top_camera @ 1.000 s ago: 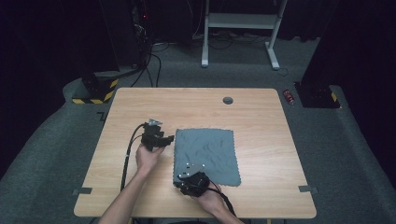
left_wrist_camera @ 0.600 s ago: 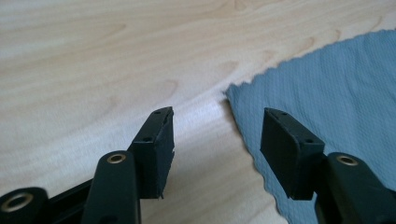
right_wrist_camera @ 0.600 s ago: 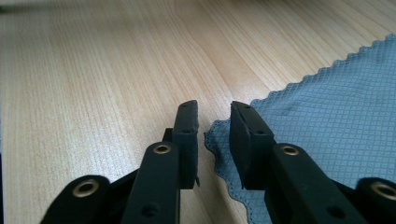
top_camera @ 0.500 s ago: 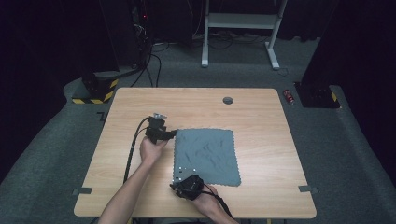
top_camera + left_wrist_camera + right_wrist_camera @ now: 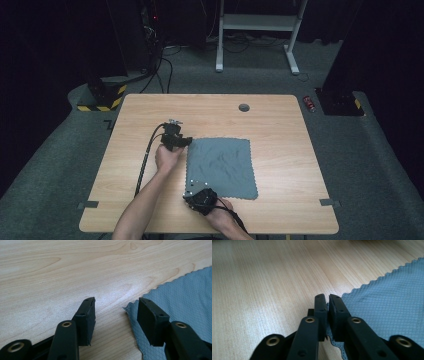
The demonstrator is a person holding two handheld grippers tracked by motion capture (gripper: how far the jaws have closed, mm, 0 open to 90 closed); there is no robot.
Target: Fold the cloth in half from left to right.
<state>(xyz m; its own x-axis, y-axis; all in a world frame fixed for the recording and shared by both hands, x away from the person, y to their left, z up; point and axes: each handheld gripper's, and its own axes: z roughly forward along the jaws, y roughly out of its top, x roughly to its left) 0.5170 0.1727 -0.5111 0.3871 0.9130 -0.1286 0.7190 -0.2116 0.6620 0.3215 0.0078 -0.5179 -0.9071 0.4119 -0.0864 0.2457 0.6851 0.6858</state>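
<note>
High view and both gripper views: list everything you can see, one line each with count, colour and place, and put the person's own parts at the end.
Table: one, light wood, centre of the high view.
Cloth: one, grey-blue, flat on the table's near middle, slightly rumpled.
Round insert: one, dark, near the table's far edge.
Can: one, red, on the carpet beyond the table's far right corner.
Striped base: one, yellow and black, on the floor at far left.
White frame: one, on the floor behind the table.
Left gripper: black, open, astride the cloth's far left corner.
Right gripper: black, shut on the cloth's near left corner.
Forearms: two, entering from the bottom edge.
</note>
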